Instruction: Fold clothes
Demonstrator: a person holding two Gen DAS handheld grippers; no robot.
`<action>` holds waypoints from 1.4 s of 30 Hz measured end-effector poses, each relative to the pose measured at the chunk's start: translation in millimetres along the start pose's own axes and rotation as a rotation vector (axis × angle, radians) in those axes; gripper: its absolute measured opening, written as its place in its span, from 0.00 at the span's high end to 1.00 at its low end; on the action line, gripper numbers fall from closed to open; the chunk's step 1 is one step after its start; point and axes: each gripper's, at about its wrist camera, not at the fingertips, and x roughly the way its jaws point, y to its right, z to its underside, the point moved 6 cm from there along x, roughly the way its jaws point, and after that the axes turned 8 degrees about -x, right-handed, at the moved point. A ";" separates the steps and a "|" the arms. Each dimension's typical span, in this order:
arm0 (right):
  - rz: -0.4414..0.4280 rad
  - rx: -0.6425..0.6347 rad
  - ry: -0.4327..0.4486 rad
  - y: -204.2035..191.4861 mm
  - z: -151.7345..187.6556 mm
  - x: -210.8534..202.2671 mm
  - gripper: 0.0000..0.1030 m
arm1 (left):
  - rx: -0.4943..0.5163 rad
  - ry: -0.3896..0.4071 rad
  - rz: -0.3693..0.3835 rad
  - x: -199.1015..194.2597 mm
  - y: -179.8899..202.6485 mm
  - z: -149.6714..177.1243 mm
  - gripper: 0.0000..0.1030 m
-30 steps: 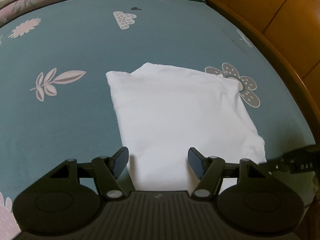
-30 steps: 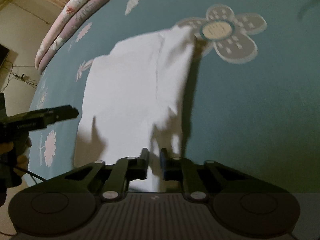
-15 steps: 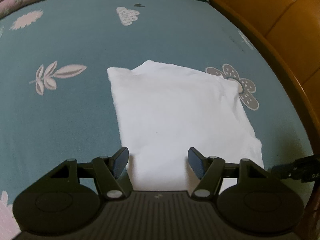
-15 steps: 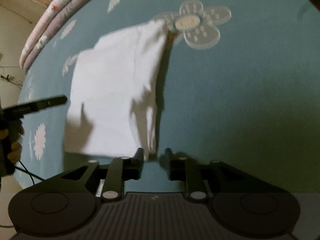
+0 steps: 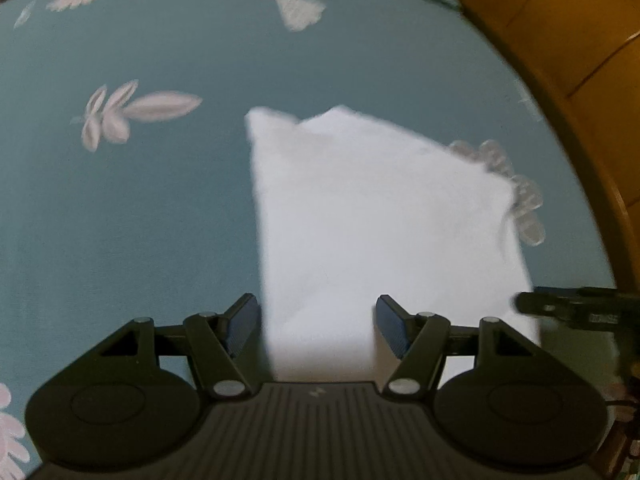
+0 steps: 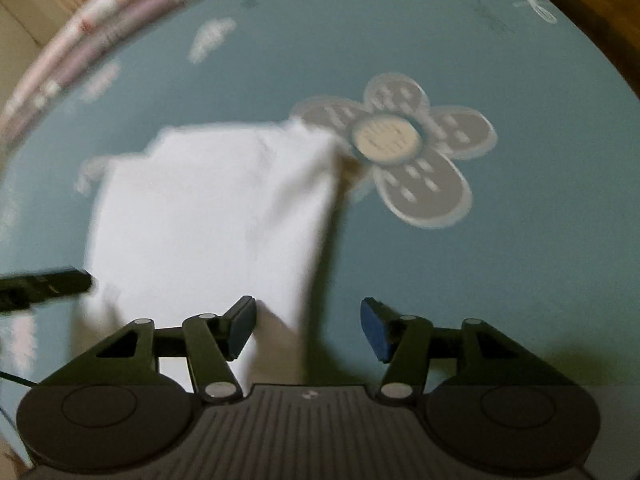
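A white garment (image 5: 372, 208), folded into a rough rectangle, lies flat on the teal bedsheet (image 5: 140, 216). My left gripper (image 5: 316, 326) is open, its blue-padded fingers spread over the cloth's near edge with nothing held. In the right wrist view the same garment (image 6: 208, 208) sits left of centre. My right gripper (image 6: 308, 330) stands open over the garment's near right corner, with nothing between its pads. The tip of the right gripper (image 5: 568, 304) shows at the right edge of the left wrist view. The tip of the left gripper (image 6: 48, 286) pokes in from the left in the right wrist view.
The sheet carries printed leaves (image 5: 132, 112) and a large grey flower (image 6: 400, 156) just right of the garment. A wooden bed frame (image 5: 580, 92) curves along the right side. Folded pink floral bedding (image 6: 104, 28) lies at the far edge.
My right gripper has opened and let go of the garment's edge, which dropped flat. Both views have shifted slightly back; the left gripper stayed open.
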 end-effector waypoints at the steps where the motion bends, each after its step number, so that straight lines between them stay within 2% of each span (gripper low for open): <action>1: 0.008 0.003 -0.009 1.6 1.8 -0.2 0.34 | -0.005 -0.005 -0.006 0.1 -4.2 1.5 0.36; 5: 0.039 0.015 -0.046 8.1 8.8 -1.1 0.32 | -0.050 -0.008 0.034 -6.6 -17.0 2.6 0.36; 7: -0.005 0.049 -0.032 11.7 6.7 -6.3 0.30 | -0.083 -0.006 0.074 -9.4 -21.4 0.8 0.36; 9: -0.064 0.100 -0.021 15.2 1.1 -3.4 0.23 | -0.115 -0.015 0.099 -5.7 -23.7 -3.9 0.36; 15: -0.222 0.279 -0.032 25.0 2.6 17.5 0.23 | -0.240 -0.090 0.211 16.2 -32.7 -13.0 0.36; 19: -0.304 0.368 -0.027 28.5 11.4 28.5 0.17 | -0.292 -0.109 0.270 22.5 -35.8 -14.4 0.29; 21: -0.332 0.369 -0.018 25.3 5.5 31.0 0.10 | -0.298 -0.114 0.286 25.6 -35.0 -17.4 0.28; 27: -0.392 0.321 -0.008 22.6 -37.6 59.4 0.10 | -0.279 -0.118 0.320 32.8 -28.4 -32.1 0.27; 29: -0.425 0.313 -0.005 21.9 -52.1 71.4 0.05 | -0.272 -0.108 0.331 35.1 -26.8 -38.9 0.26; 34: -0.473 0.326 0.004 25.7 -75.3 84.2 0.02 | -0.305 -0.087 0.377 42.9 -24.7 -53.1 0.25; 38: -0.504 0.359 0.005 27.1 -71.4 84.8 0.01 | -0.309 -0.107 0.406 41.1 -22.7 -41.8 0.24; 42: -0.528 0.355 -0.060 23.2 -55.1 79.2 0.01 | -0.318 -0.157 0.430 32.7 -27.8 -18.3 0.23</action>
